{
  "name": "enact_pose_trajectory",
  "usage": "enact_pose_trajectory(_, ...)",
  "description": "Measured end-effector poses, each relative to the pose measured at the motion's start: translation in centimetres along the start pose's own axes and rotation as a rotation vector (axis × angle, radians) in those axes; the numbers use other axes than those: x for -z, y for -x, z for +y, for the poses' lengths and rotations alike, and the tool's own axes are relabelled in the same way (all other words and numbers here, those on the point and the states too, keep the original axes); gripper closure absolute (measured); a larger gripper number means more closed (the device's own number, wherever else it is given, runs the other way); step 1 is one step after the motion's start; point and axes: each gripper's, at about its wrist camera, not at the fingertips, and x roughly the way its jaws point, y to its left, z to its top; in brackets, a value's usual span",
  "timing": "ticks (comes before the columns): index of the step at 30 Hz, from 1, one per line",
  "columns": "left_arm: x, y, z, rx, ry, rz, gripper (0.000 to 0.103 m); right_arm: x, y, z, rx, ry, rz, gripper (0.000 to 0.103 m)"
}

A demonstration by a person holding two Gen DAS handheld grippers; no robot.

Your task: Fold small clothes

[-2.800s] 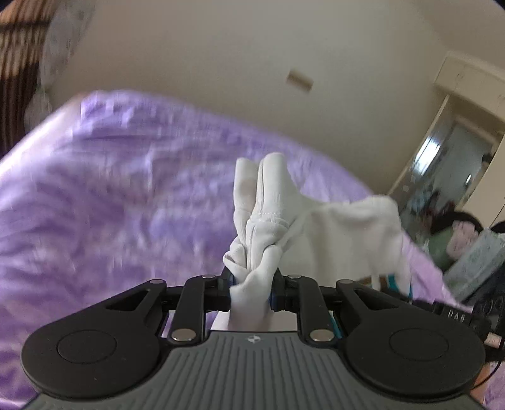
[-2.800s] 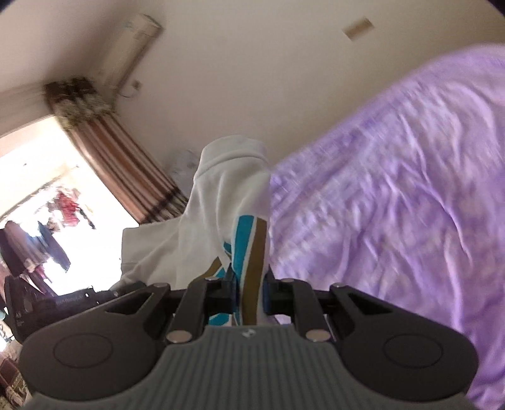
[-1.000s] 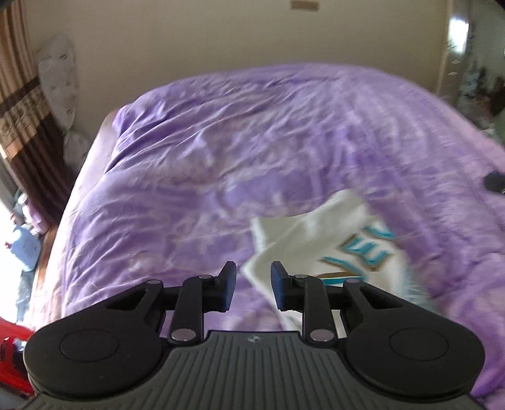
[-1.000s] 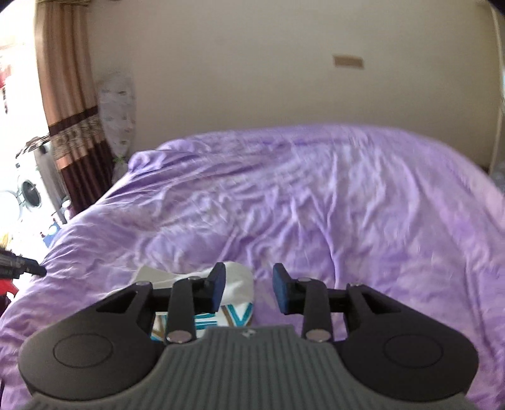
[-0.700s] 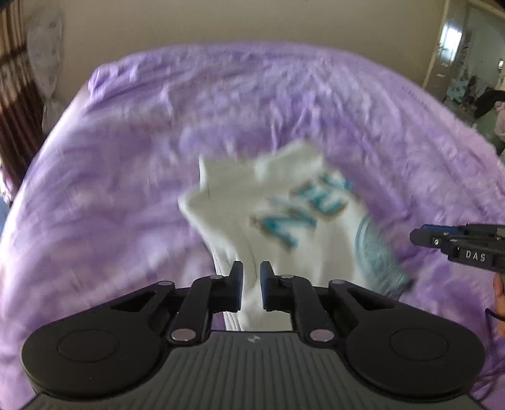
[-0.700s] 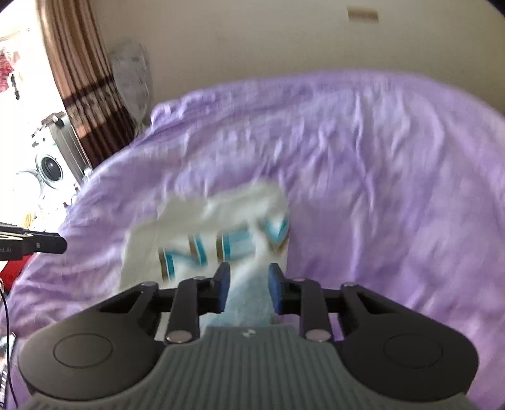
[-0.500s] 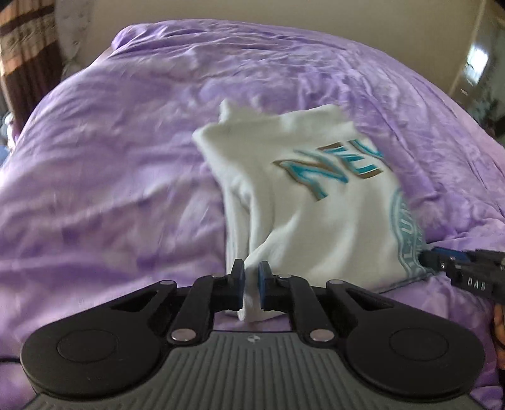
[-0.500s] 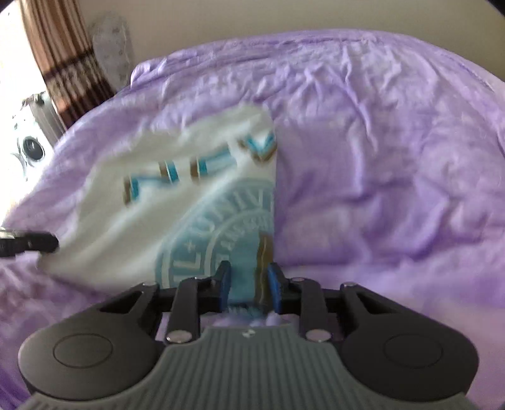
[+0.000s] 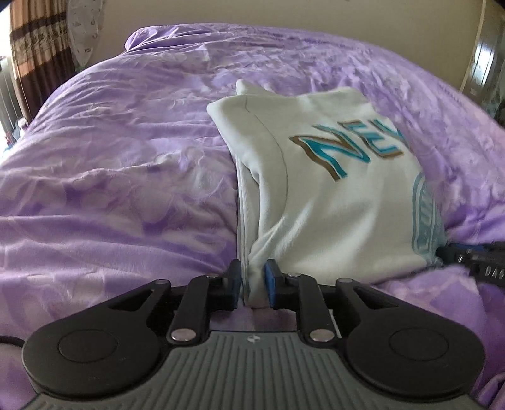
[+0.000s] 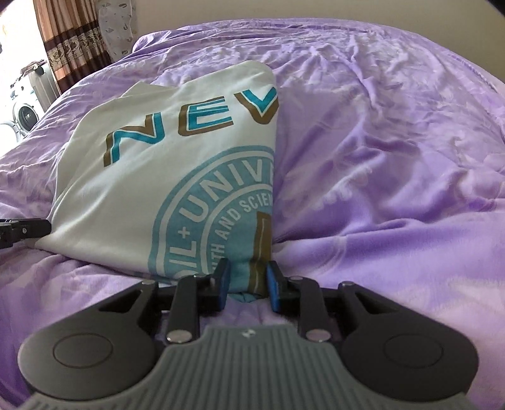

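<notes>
Since a second ago, both grippers have come down from above the bed to the near edge of one white T-shirt (image 10: 151, 189), which earlier hung bunched in the air and now lies spread on the purple bedspread (image 9: 110, 176).

One garment is in view, folded lengthwise. It carries teal and gold letters reading "NEV" and, below them, a pale blue round seal with the partial words "UNIV" and "AND SCIEN". Its folded edges run away from the cameras, and its near hem sits at the grippers.

Two grippers are present. The left gripper (image 9: 253, 277) has the shirt's near left corner gathered between its blue pads, and its jaws are opening; the cloth fills the gap and touches both pads. The right gripper (image 10: 247, 279) has the near right corner, with a gold stripe, between its pads, and its jaws are closing on that cloth. Each gripper's black tip shows at the edge of the other's view, at the shirt's opposite corner.

Around the bed: one brown striped curtain (image 10: 72, 47) at far left, one white patterned object (image 10: 118, 30) leaning against the cream wall beside it, and one washing machine (image 10: 26, 110) in the bright area past the curtain. A mirrored door (image 9: 487, 60) stands at far right in the left wrist view. Nothing else lies on the bedspread.
</notes>
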Motion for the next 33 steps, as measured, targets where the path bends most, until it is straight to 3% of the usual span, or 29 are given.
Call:
enact_pose_trajectory(5, -0.8, 2.6, -2.2, -0.104, -0.093, -0.022, 0.073, -1.0, 1.5, 0.5, 0.022, 0.014, 0.001, 0.082)
enact_pose_trajectory(8, -1.8, 5.0, -2.7, -0.103, -0.062, -0.038, 0.069, -1.8, 3.7, 0.8, 0.030, -0.015, -0.023, 0.069)
enact_pose_trajectory(10, -2.7, 7.3, -3.2, -0.113, -0.053, -0.088, 0.051, -2.5, 5.6, 1.3, 0.014, -0.014, -0.060, 0.064)
enact_pose_trajectory(16, -4.0, 13.3, -5.1, -0.185, -0.065, -0.237, 0.028, -3.9, 12.0, 3.5, 0.023, 0.035, -0.226, 0.046)
enact_pose_trajectory(20, -3.8, 15.0, -5.5, -0.176, -0.028, -0.269, 0.027, -3.3, 15.0, 4.7, 0.053, 0.035, -0.287, 0.043)
enact_pose_trajectory(26, -2.0, 16.6, -6.2, -0.199, -0.009, -0.295, 0.027, -1.1, 18.2, 6.4, 0.019, 0.018, -0.318, 0.042)
enact_pose_trajectory(33, 0.8, 16.4, -7.0, -0.206, 0.014, -0.252, 0.023, 1.4, 19.3, 7.6, 0.003, 0.010, -0.271, 0.040)
